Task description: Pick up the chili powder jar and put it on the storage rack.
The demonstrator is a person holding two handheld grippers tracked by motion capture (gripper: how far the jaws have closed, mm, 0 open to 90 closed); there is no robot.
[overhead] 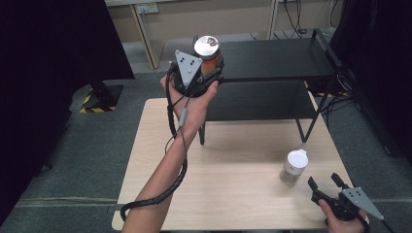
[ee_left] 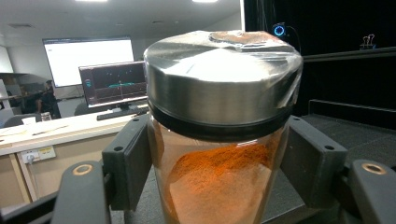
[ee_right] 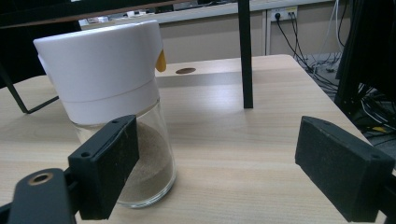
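high above the table's far left, beside the black shelf point(overhead: 272, 60), the left gripper point(overhead: 206, 73) clamps the orange spice jar point(ee_left: 219, 172) just under its steel lid point(ee_left: 222, 77), so smooth glass could slip through the pads. near the front right edge, the right gripper point(overhead: 326, 183) stands wide and empty just beside the white-capped jar point(overhead: 294, 166), and a careless nudge could topple it.

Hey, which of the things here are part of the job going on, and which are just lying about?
In the job:
- spice jar with orange powder and a metal lid, held up in the left gripper
- white-capped jar of pale powder on the table, beside the open right gripper
- black shelf, probably

Lying about:
- monitor on the far desk
- floor cables
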